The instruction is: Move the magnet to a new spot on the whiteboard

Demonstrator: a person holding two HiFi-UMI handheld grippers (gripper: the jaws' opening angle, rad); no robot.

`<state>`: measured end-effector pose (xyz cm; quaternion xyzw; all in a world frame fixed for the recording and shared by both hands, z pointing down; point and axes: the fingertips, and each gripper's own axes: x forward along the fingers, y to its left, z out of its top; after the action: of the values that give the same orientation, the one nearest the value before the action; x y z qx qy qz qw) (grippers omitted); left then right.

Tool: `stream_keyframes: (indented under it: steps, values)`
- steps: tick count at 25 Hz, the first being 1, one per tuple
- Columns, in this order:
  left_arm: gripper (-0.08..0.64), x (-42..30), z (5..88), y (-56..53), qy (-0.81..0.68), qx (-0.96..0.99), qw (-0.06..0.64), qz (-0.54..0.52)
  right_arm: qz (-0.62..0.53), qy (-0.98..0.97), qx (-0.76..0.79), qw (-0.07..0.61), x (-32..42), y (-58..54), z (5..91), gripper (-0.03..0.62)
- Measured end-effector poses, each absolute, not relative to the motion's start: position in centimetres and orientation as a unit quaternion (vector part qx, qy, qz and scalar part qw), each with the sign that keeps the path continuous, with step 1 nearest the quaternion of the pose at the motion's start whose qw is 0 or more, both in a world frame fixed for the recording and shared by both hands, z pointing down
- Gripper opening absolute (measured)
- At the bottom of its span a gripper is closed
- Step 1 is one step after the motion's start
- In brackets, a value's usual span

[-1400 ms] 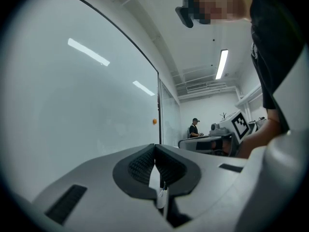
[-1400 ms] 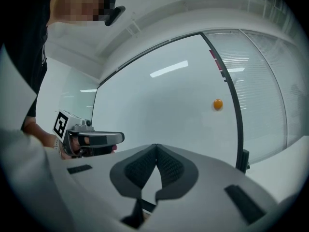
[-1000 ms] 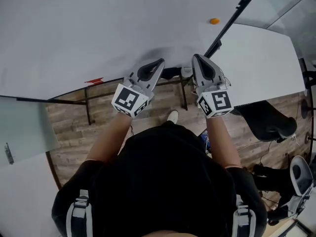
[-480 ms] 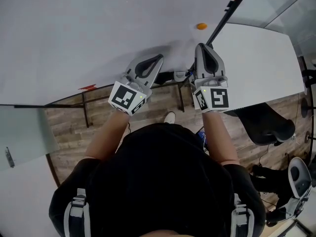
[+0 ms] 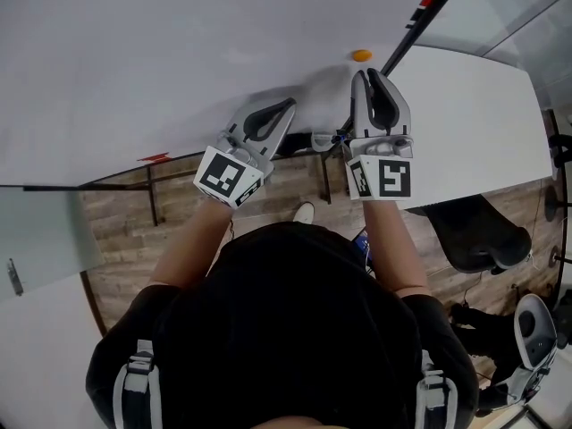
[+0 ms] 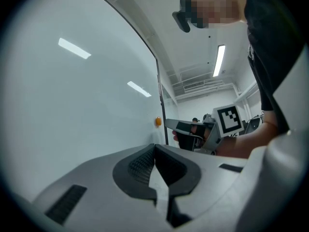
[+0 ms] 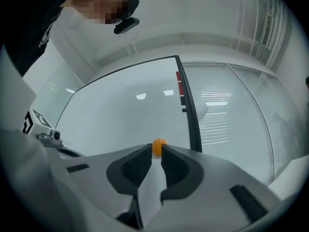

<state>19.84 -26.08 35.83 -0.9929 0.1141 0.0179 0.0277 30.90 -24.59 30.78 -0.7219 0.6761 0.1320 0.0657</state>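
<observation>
The right gripper (image 7: 156,151) has its jaws opening, with only a narrow gap between them. The orange magnet (image 7: 159,146) sits on the whiteboard (image 7: 120,110) just past the tips at 12 o'clock (lined up with the gap, no pad pressing it). The right forearm (image 5: 393,239) reaches straight ahead. At 9 o'clock the left gripper (image 6: 154,148) points at the board, jaws together and empty.

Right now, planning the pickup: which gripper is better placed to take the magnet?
Right. The right gripper sits just short of the orange magnet, lined up, jaws opening and empty; the left gripper is shut and farther away.
</observation>
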Motion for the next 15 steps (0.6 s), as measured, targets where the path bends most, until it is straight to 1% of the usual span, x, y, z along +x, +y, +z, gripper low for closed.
stream_keyframes:
  steps: [4, 6, 8, 15]
  values:
    - [0.005, 19.9, 36.4, -26.4, 0.118, -0.993, 0.024, 0.014, 0.14, 0.665, -0.731, 0.067, 31.6, -24.9, 30.8, 0.077]
    - [0.005, 20.0, 36.5, -26.6, 0.119, -0.993, 0.023, 0.014, 0.147, 0.657, -0.736, 0.066, 31.9, -25.1, 30.7, 0.111]
    - [0.005, 20.0, 36.7, -26.6, 0.119, -0.993, 0.022, 0.013, 0.156, 0.65, -0.742, 0.061, 32.0, -25.2, 30.5, 0.131]
    - [0.005, 20.1, 36.6, -26.8, 0.12, -0.992, 0.022, 0.015, 0.166, 0.645, -0.745, 0.046, 31.7, -25.9, 30.2, 0.138]
